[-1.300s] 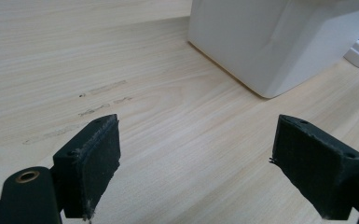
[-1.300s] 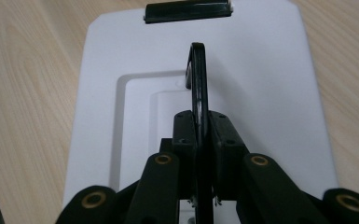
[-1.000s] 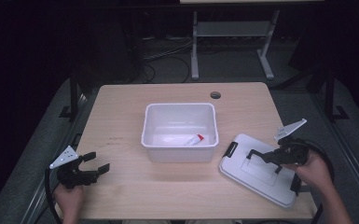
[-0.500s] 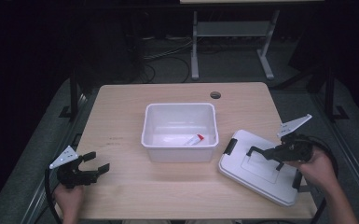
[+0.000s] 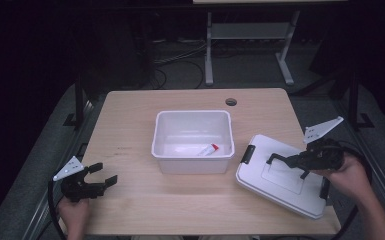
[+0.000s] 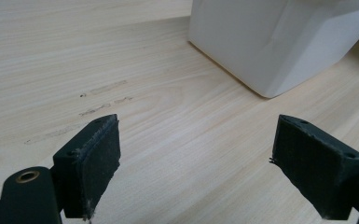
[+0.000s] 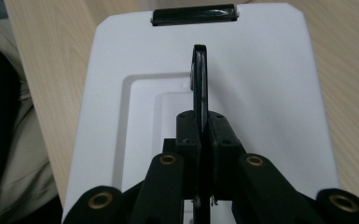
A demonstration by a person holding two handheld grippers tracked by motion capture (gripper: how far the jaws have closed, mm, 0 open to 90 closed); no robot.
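1. At the lower right of the high view, the right hand-held gripper [image 5: 286, 161] is clenched on the black folding handle [image 7: 199, 77] of the flat white rectangular plastic lid [image 5: 260, 177]. In the right gripper view the jaws are pressed together on the thin handle, which stands on edge straight ahead of them.
2. The lid lies under that gripper on the pale wooden surface [image 5: 130, 125]. Its long axis runs from upper left to lower right of the high view, and one black latch [image 5: 246, 154] sits on the end facing the tub.
3. At the lower left of the high view, the left hand-held gripper [image 5: 100, 180] is released and holds nothing; in its own view the two pads [image 6: 95, 158] stand wide apart over bare wood.
4. Farther in, at centre frame, the open white rectangular plastic tub [image 5: 192, 150] stands just left of the lid and up-frame. The coming move likely turns on this: the lid must travel leftward onto the tub, and the right hand is far nearer.
5. Inside the tub lies a small white tube with a red cap [image 5: 207, 149].
6. Count: two grippers, one lid, one tub, one tube.
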